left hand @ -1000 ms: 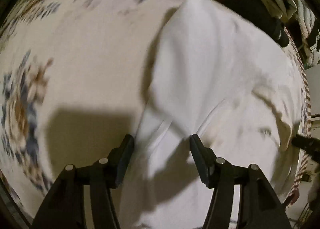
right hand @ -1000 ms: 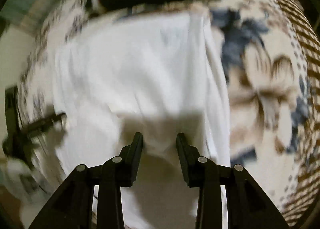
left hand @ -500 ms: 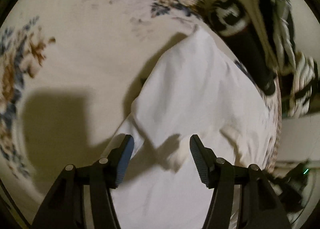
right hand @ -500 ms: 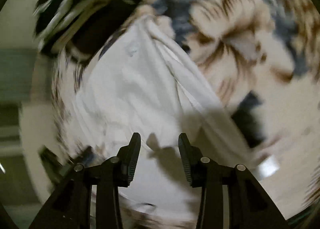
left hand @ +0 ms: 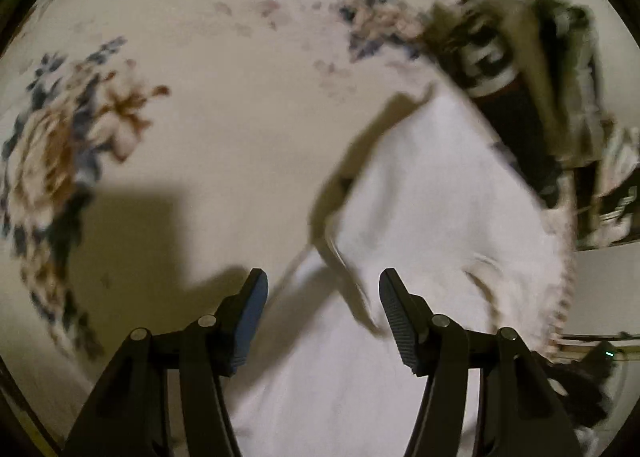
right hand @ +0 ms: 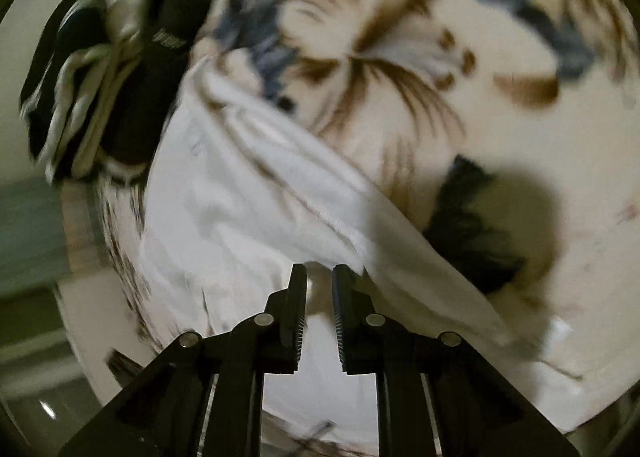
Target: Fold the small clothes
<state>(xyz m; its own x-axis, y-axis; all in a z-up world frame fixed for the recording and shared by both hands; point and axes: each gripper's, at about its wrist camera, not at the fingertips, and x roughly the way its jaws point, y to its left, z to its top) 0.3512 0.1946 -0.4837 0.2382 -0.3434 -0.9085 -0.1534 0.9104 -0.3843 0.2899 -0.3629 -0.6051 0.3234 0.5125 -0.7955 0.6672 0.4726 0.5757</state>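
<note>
Right tongs (right hand: 319, 277): jaws were closing, a narrow gap left; white cloth lay between them at 6 o'clock of the right wrist view, but the blur made it impossible to tell whether the pads already pressed on it.
Left tongs (left hand: 323, 289): released, jaws well apart, hovering above a raised fold; neither pad appeared to touch the fabric.
White garment (left hand: 440, 225): a small white piece of clothing, partly doubled over, lay on the floral bedspread (left hand: 224, 145); in the left wrist view it ran from 6 o'clock up toward 2 o'clock, with a hemmed edge (right hand: 336, 225) lifted in a ridge just ahead of the right tongs.
Clothes pile (right hand: 104, 97): dark and striped garments lay beyond the white one, touching its far edge, at 10 o'clock in the right wrist view.
Risk, thin bite: the right tongs might have caught one layer only, so the fold would have slid apart when pulled.
Risk, one-sided pull: with the left tongs released, the cloth might have dragged and skewed.
Risk, far edge: a hard pull might have disturbed the pile.
</note>
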